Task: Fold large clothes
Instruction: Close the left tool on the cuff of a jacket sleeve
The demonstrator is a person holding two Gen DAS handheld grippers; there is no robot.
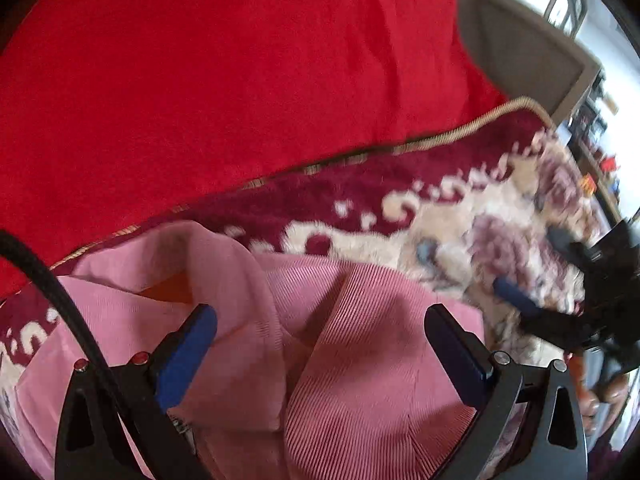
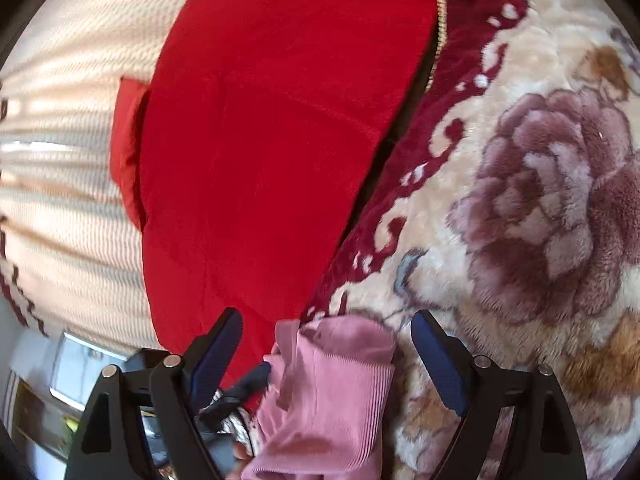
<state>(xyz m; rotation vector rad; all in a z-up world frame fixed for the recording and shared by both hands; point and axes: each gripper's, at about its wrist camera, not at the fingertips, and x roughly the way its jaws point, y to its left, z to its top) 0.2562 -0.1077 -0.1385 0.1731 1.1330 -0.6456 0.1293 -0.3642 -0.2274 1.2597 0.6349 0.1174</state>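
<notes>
The left hand-held gripper (image 1: pixel 320 356) is held wide open over the pink ribbed garment (image 1: pixel 352 360), nothing clamped. The right hand-held gripper (image 2: pixel 326 364) is likewise spread, the garment's bunched end lying loose between its fingers. The garment is rumpled on the floral blanket (image 2: pixel 540 200) beside a red cushion (image 2: pixel 260 140). Several layers could be pinched together, so a crooked fold is risked.

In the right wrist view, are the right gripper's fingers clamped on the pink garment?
No: the right gripper stands wide open, with the pink garment loose between its fingers.
</notes>
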